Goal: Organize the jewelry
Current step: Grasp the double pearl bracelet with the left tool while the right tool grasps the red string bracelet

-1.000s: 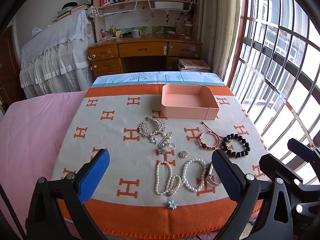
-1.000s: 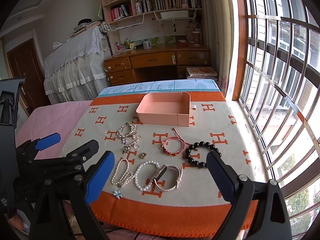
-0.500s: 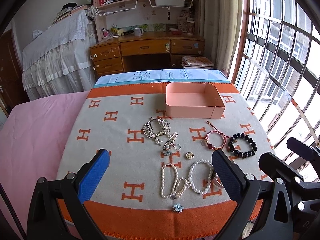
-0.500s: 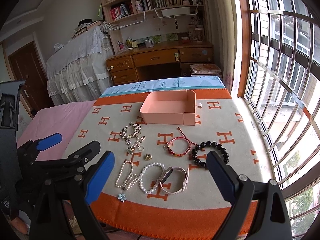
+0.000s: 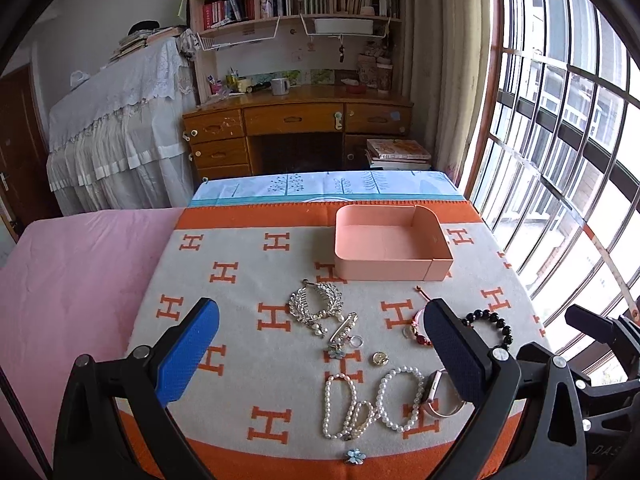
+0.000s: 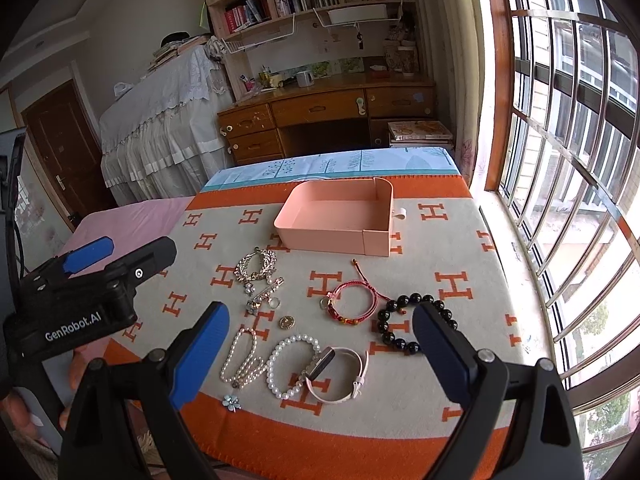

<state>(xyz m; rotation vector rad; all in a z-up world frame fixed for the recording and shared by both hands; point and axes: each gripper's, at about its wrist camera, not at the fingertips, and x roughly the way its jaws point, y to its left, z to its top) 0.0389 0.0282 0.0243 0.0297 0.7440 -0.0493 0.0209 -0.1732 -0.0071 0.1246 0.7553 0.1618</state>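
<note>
Both grippers, left gripper (image 5: 320,344) and right gripper (image 6: 320,344), hover wide open over jewelry; pink tray (image 6: 336,220) sits empty beyond.

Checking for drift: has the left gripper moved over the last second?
Yes. The pink tray sits lower in its view now, so the left gripper rose or tilted upward.

Right tool (image 6: 320,360) hangs wide open above bracelets (image 6: 294,364) near pink tray (image 6: 332,240).
</note>
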